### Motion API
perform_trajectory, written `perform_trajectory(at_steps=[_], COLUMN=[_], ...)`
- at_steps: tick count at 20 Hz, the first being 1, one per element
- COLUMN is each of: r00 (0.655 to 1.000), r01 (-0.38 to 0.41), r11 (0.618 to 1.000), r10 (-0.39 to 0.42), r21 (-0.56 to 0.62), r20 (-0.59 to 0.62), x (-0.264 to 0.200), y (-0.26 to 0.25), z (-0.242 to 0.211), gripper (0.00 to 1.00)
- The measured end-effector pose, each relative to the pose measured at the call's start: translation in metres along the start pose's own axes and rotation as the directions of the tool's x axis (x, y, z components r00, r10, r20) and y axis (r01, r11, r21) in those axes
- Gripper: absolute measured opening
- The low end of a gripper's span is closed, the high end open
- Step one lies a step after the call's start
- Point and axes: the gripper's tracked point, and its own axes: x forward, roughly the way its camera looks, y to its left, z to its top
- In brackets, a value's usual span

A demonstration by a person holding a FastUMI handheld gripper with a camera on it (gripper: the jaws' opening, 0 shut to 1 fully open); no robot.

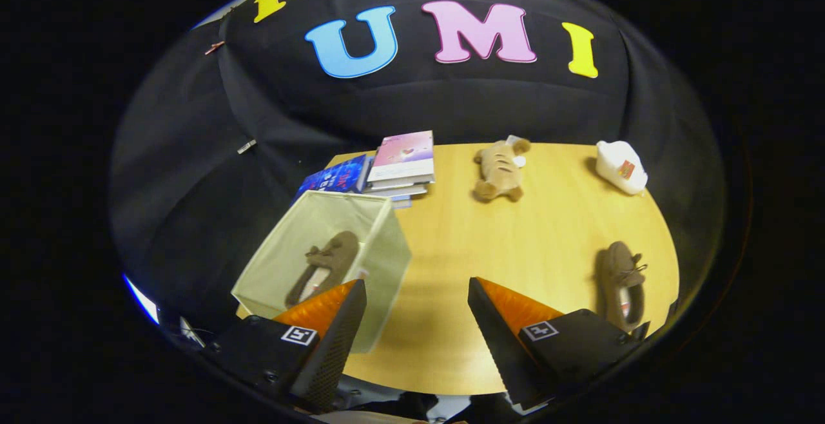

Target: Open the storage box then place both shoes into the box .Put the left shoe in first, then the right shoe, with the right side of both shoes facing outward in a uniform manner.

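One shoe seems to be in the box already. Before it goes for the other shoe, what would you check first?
1. Box open: ok.
2. First shoe inside the box: ok.
3. Gripper free, fingers apart with nothing between them: ok.
4. Second shoe on the table, with bare table around it: ok.
5. Which shoe is the left one: cannot tell.
6. First shoe's right side facing outward: cannot tell.

On the bench [490, 263], one shoe [325, 266] lies in the box [380, 263] at left; the other shoe [624, 282] lies well apart at right, books [403, 163] behind the box.
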Motion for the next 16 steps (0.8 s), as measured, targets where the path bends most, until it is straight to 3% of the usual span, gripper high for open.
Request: perform_trajectory(at_steps=[11, 16], r00=[0.976, 0.958], r01=[0.214, 0.272], r11=[0.977, 0.962], r10=[-0.213, -0.274], r21=[0.001, -0.028], r20=[-0.041, -0.083], x=[-0.041, -0.034], y=[-0.228, -0.312], z=[-0.047, -0.069], gripper=[0.99, 0.99])
